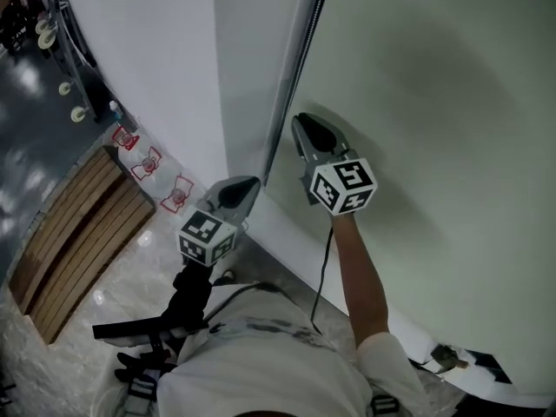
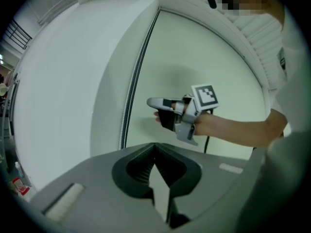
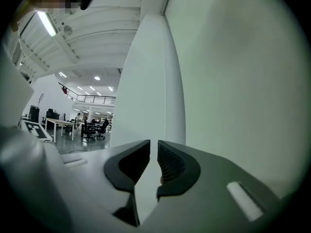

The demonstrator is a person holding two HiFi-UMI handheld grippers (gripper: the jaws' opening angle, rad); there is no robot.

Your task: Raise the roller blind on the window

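The pale green roller blind (image 1: 434, 146) hangs down over the window and fills the right side of the head view. Its bead chain (image 1: 291, 85) runs down the blind's left edge beside the frame. My right gripper (image 1: 304, 122) points up in front of the blind, just right of the chain. Its jaws stand a narrow slit apart with nothing between them (image 3: 153, 143). My left gripper (image 1: 250, 183) is lower, near the chain's bottom end. Its tips meet, empty (image 2: 155, 147). In the left gripper view the chain (image 2: 130, 101) hangs left of the right gripper (image 2: 153, 102).
A white column (image 1: 174, 59) stands left of the window. Far below are a slatted wooden bench (image 1: 74, 233) and red-and-white objects (image 1: 148, 163) on the shiny floor. A cable (image 1: 323, 268) hangs from the right gripper. Desks and chairs (image 3: 73, 127) stand far off.
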